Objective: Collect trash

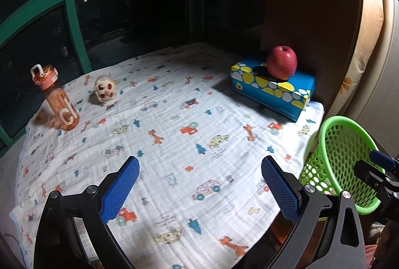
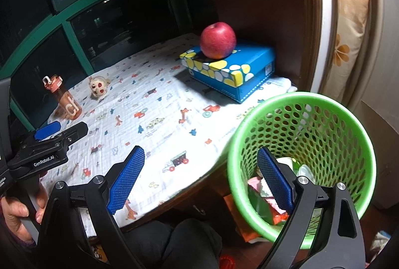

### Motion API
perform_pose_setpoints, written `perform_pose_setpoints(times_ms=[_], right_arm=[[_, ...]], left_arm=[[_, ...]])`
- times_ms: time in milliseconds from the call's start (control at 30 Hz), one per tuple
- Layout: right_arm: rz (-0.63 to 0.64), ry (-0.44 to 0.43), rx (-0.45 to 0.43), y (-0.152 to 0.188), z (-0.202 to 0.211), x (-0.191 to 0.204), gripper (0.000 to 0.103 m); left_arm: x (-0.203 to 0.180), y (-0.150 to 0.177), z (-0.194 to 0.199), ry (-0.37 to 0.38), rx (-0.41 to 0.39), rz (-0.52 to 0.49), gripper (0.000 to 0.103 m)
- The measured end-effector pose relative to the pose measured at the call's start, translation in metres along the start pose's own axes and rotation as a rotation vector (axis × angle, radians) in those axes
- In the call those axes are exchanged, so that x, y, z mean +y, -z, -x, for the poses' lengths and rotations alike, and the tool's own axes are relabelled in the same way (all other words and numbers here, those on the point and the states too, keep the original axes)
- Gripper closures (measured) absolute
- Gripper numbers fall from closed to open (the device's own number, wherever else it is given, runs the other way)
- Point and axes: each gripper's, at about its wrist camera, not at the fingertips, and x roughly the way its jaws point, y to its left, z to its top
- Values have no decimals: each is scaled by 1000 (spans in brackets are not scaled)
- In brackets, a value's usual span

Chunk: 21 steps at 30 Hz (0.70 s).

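Note:
A green mesh basket stands off the table's right edge and holds several pieces of crumpled trash. It also shows at the right in the left wrist view. My left gripper is open and empty above the patterned cloth. My right gripper is open and empty, its right finger over the basket's mouth and its left finger over the table edge. The left gripper shows at the left in the right wrist view.
A red apple sits on a blue patterned box at the back right. An orange bottle and a small toy head stand at the back left. Dark windows with green frames are behind. A wooden panel rises at the right.

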Motion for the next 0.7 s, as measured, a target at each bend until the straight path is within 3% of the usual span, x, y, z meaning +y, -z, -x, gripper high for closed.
perform_pose_setpoints(times_ms=[700], right_arm=[[50,-68,14,-4,-15,36,12]], left_arm=[[44,17,21,-142,-29,56,7]])
